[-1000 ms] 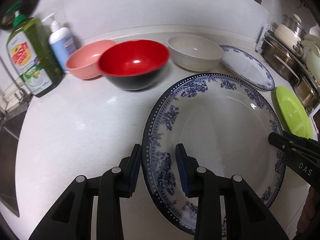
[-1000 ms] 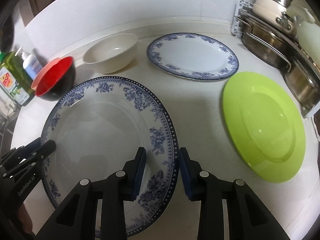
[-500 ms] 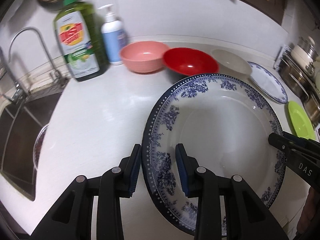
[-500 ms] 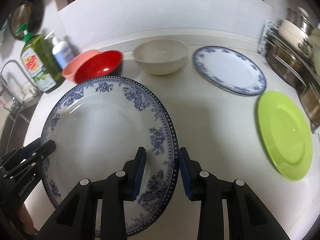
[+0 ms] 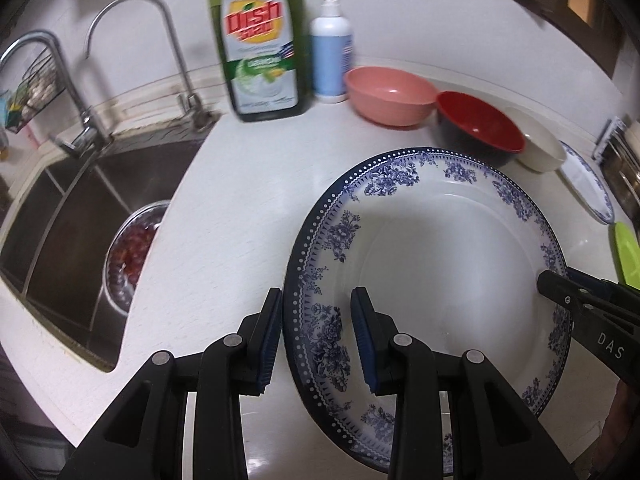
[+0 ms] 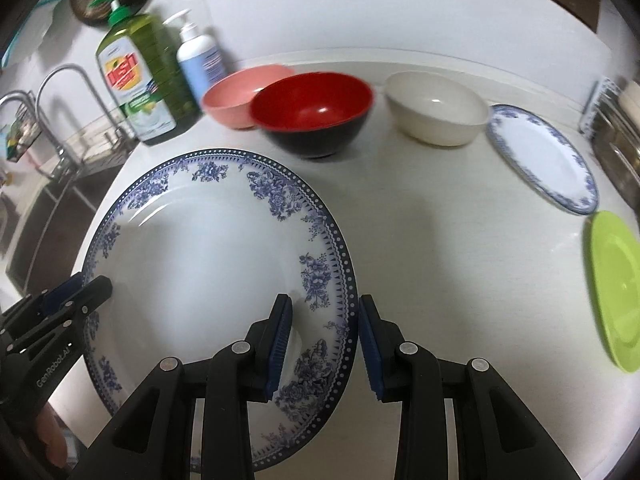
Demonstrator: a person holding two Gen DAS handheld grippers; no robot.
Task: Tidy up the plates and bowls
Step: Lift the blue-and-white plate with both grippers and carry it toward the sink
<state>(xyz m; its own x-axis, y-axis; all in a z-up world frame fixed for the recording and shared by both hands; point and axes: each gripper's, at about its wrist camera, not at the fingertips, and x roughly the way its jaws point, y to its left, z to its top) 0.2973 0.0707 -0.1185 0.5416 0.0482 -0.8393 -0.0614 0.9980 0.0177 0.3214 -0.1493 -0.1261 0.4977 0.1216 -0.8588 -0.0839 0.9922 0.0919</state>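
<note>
The left gripper (image 5: 316,340) and right gripper (image 6: 325,344) each pinched opposite rims of the large blue-floral plate (image 5: 440,256), held over the white countertop (image 5: 240,208). Beyond that plate sat 3 bowls: pink (image 6: 236,98), red (image 6: 312,108), cream (image 6: 436,106). Right of it lay 2 plates: blue-rimmed (image 6: 544,156), green (image 6: 614,288). Left of it, a sink (image 5: 68,216), 2 faucets, 2 bottles.

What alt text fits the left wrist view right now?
The left tongs grip the rim of a large blue-floral plate above a white counter, the right tongs holding its far edge. Behind stand three bowls and a dish soap bottle.
</note>
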